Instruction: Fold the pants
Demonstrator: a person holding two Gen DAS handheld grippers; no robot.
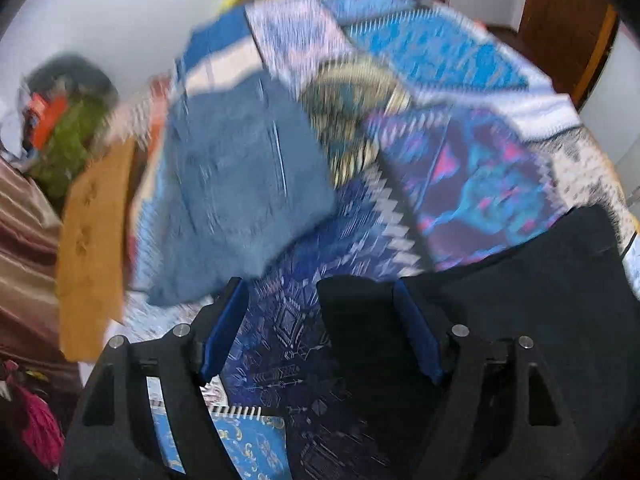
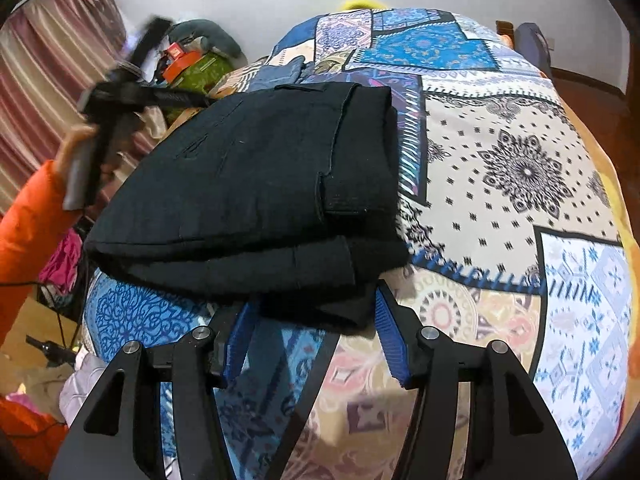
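The black pants point(image 2: 248, 192) lie folded in a thick stack on the patchwork bedspread point(image 2: 512, 168). My right gripper point(image 2: 312, 308) is open, its blue pads either side of the stack's near corner, holding nothing. My left gripper point(image 1: 320, 292) is open and empty above the bedspread; a black fold of the pants point(image 1: 532, 280) lies by its right finger. The left wrist view is blurred by motion. In the right wrist view the left gripper point(image 2: 120, 92) is held up at the far left by a hand in an orange sleeve.
A folded pair of blue jeans point(image 1: 240, 196) lies on the bed further back, also seen small in the right wrist view point(image 2: 280, 72). A cluttered pile with a green box point(image 2: 200, 68) and striped curtains point(image 2: 48, 64) stand left of the bed. A wooden door point(image 1: 560, 24) is at the far right.
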